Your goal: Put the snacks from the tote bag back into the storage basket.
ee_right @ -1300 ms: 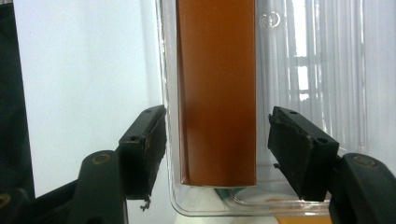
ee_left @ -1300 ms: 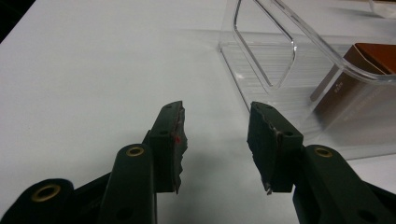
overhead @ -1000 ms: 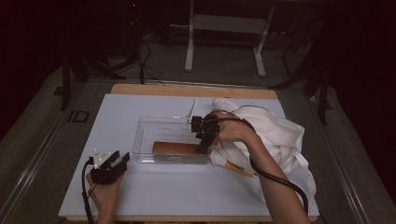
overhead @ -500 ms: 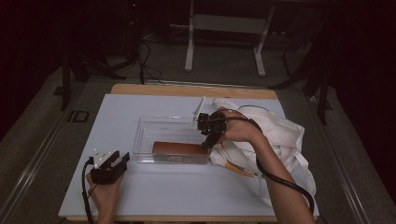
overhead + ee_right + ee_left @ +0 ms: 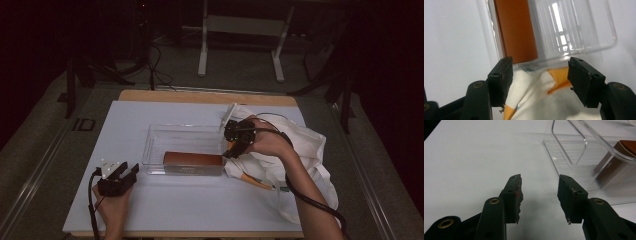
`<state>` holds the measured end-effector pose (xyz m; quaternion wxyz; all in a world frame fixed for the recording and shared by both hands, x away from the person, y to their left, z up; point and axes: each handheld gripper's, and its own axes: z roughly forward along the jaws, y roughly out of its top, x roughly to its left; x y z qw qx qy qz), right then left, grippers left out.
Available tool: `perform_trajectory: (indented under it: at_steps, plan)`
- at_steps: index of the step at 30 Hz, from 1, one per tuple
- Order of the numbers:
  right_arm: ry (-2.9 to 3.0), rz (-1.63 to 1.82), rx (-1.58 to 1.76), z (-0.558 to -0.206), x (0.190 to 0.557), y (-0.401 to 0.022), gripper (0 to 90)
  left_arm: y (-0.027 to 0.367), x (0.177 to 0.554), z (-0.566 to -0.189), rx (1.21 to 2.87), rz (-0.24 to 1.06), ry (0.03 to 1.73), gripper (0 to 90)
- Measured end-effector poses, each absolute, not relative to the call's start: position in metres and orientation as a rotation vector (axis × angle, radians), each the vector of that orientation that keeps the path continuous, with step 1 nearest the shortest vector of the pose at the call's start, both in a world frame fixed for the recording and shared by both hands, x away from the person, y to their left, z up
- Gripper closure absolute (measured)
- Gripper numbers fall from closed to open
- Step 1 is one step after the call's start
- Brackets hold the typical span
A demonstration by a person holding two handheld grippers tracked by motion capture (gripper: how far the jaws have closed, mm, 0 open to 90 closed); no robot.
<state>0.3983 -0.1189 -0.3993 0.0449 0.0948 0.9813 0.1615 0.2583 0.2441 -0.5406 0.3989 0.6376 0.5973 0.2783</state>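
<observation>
Right tongs (image 5: pixel 235 146) hang open and empty mid-frame over the white bag (image 5: pixel 300 155), beside the clear bin (image 5: pixel 185 135) holding a brown box (image 5: pixel 194 159); left tongs (image 5: pixel 124 172) open too, lower left on the counter (image 5: pixel 200 205).

The desk (image 5: pixel 165 210) is covered in plain white, with a bare wooden strip along its far edge. The bin (image 5: pixel 155 145) is clear plastic, and the box (image 5: pixel 194 159) inside it is reddish brown. The cloth bag (image 5: pixel 305 150) is white with orange straps. Both hand-held grippers, left (image 5: pixel 539 195) and right (image 5: pixel 540 80), have black jaws.
</observation>
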Motion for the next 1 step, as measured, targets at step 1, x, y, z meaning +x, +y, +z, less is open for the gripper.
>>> perform_trajectory:
  at_steps: [1]
  plan:
    - [2.982,0.510,0.301,-0.3984,0.3973,-0.1230,36.8,0.2441,0.2589,-0.5407,1.619,0.704,1.518,53.9]
